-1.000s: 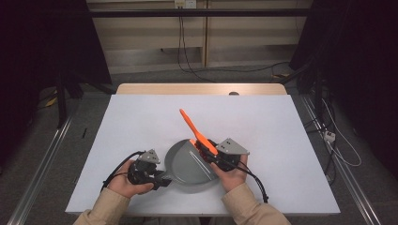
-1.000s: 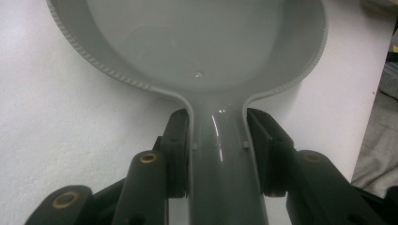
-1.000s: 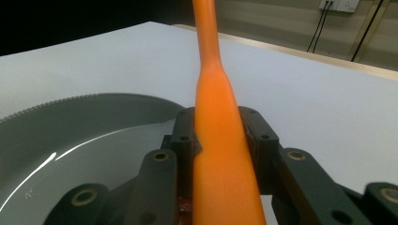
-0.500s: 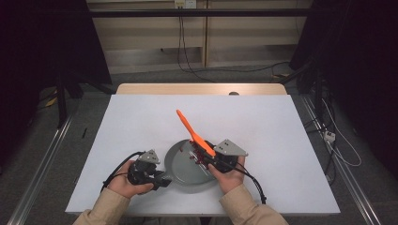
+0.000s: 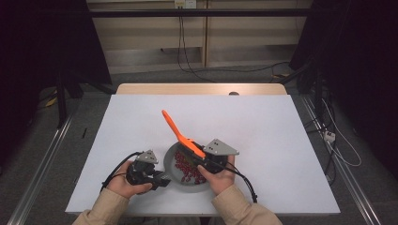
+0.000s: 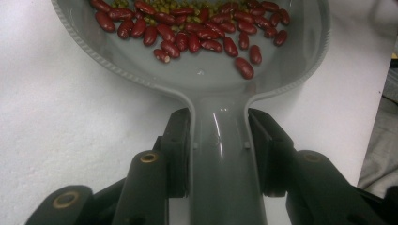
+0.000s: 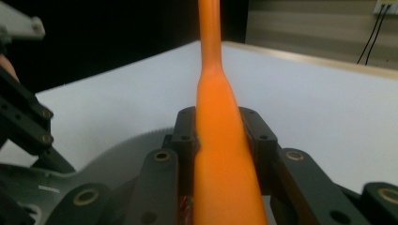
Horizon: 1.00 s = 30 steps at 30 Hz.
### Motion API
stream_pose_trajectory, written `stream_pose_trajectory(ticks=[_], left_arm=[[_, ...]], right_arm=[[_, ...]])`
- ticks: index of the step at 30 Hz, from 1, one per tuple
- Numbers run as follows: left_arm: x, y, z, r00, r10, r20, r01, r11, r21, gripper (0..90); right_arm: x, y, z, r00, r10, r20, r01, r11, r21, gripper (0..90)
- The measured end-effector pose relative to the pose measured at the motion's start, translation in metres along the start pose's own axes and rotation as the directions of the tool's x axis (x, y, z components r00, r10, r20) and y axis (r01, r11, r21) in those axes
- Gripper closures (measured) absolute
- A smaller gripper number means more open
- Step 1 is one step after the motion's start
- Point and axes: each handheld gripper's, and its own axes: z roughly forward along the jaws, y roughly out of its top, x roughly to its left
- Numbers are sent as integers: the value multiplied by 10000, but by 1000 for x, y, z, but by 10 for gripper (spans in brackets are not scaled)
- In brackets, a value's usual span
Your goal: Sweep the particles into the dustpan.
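Observation:
A grey pan point(image 5: 197, 189) lies on the white table near the front edge and holds red beans point(image 5: 184, 167) mixed with small green ones point(image 6: 187, 6). My left gripper point(image 5: 158, 181) is shut on the pan's handle point(image 6: 222, 187), one jaw on each side of it. My right gripper point(image 5: 197, 158) hovers over the pan's right part, shut on an orange utensil point(image 5: 175, 130). The utensil's long handle point(image 7: 210, 42) slants up and away to the left. Its working end is hidden below the jaws.
The white table point(image 5: 281, 136) stretches wide behind and to both sides of the pan. A wooden strip point(image 5: 202, 89) borders its far edge. Cables trail from both grippers toward the front edge.
My right gripper has carried the orange utensil leftward over the pan. Red beans now show plainly in the pan. The left gripper has stayed on the handle.

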Motion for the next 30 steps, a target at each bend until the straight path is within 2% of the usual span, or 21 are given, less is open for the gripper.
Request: stream_pose_trajectory(ticks=[3,7,16,18,19,23,24,25,26,27,28,30], left_arm=[[0,-1,0,10000,-6,-32,6,10000,-45,622],[0,0,-1,10000,6,-54,-6,10000,-47,622],[0,-2,-1,10000,-52,3,52,10000,-43,623],[0,-2,-2,9998,179,69,-180,9997,136,622],[-1,-2,-1,9999,105,85,-105,9999,72,622],[-3,-2,-2,9985,528,128,-533,9979,365,622],[-5,-2,-2,9989,424,174,-429,9986,294,622],[-6,-2,-2,9989,430,171,-435,9986,304,622],[-6,-1,-3,9987,487,112,-492,9980,408,622],[-6,-1,-2,9994,318,115,-322,9990,307,623],[-6,-1,-2,9993,350,93,-353,9988,345,623],[-7,-1,-1,9996,274,37,-275,9991,332,623]], right_arm=[[-11,10,-7,9998,58,180,-53,9995,-303,712],[-26,14,-13,9986,-3,537,16,9997,-243,712],[-54,3,-24,9893,-211,1443,187,9997,175,712],[-58,-2,-30,9854,-356,1664,321,9992,237,712],[-59,-6,-34,9831,-319,1803,277,9993,252,712],[-57,-20,-43,9768,-447,2093,342,9980,533,712],[-55,-23,-45,9751,-565,2143,502,9981,350,712],[-52,-23,-46,9734,-666,2191,594,9975,394,712],[-49,-23,-46,9741,-525,2198,450,9982,389,712],[-45,-24,-45,9717,-727,2248,650,9970,414,712],[-41,-24,-44,9719,-905,2171,815,9954,500,712],[-33,-24,-43,9745,-776,2106,697,9966,451,712]])
